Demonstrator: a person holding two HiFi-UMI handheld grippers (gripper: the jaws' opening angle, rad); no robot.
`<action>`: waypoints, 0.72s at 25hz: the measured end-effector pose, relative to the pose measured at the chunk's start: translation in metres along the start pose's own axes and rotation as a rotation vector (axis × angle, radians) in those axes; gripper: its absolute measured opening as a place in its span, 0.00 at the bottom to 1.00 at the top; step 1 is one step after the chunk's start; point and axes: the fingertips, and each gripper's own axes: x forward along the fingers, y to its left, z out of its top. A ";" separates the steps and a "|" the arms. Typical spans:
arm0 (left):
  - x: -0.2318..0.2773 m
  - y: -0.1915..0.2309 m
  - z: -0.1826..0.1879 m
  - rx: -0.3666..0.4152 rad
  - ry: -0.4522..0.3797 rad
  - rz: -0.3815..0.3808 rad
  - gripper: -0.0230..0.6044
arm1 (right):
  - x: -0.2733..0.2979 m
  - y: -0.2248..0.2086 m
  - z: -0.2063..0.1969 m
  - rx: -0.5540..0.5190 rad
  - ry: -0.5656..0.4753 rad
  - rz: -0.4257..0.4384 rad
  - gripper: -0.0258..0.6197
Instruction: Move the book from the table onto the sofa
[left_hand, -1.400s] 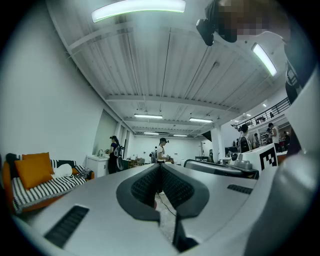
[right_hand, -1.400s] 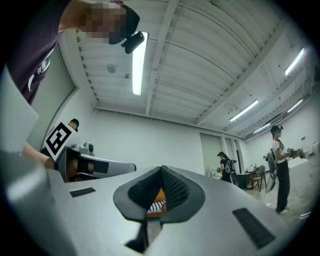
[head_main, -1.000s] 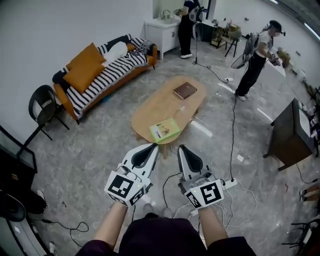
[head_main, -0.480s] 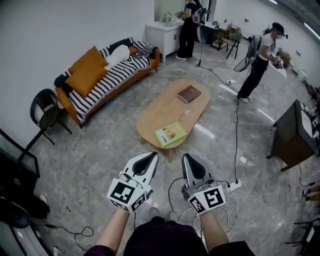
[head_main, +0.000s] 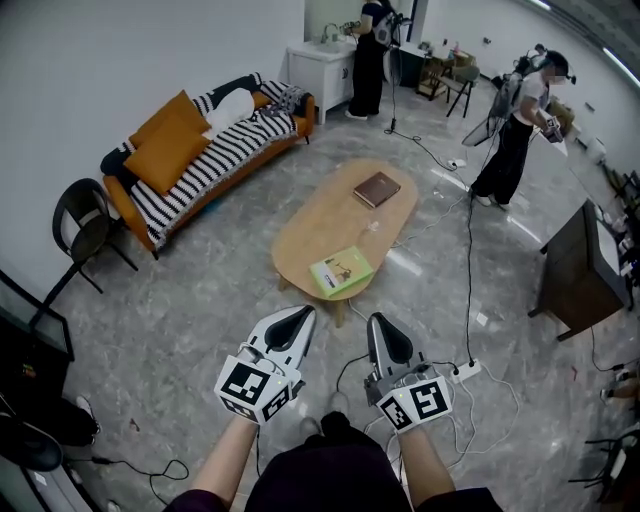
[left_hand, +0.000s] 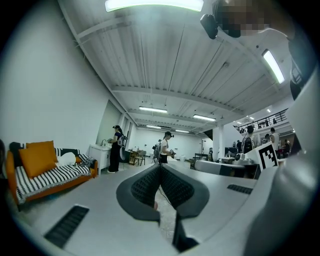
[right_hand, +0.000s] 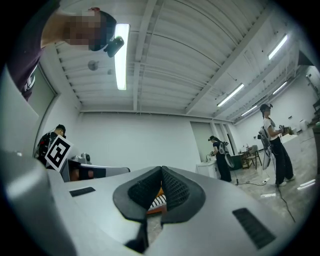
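Observation:
A brown book (head_main: 376, 188) lies at the far end of the oval wooden table (head_main: 310, 232), and a green book (head_main: 341, 271) lies at its near end. The orange sofa (head_main: 200, 155) with a striped throw and cushions stands against the left wall; it also shows at the left of the left gripper view as the sofa (left_hand: 47, 172). Both grippers are held side by side short of the table's near end. My left gripper (head_main: 299, 317) is shut and empty. My right gripper (head_main: 382, 322) is shut and empty too. In each gripper view the jaws meet with nothing between them.
A black chair (head_main: 85, 225) stands left of the sofa. Cables and a power strip (head_main: 462, 371) lie on the floor to the right. Two people stand at the far side, one (head_main: 512, 130) near the table's far right. A dark cabinet (head_main: 578, 270) is at the right.
Both grippers have sunk a little in the head view and the view has shifted slightly. The person at the far right has stepped slightly. Both grippers stayed shut.

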 end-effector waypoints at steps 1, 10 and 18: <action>0.002 0.002 -0.002 -0.001 0.003 -0.001 0.06 | 0.002 -0.002 -0.001 0.000 0.002 -0.003 0.08; 0.051 0.034 -0.017 -0.019 0.032 -0.009 0.06 | 0.040 -0.048 -0.020 0.021 0.016 -0.032 0.08; 0.128 0.073 -0.031 -0.042 0.067 -0.014 0.06 | 0.096 -0.112 -0.041 0.051 0.044 -0.040 0.08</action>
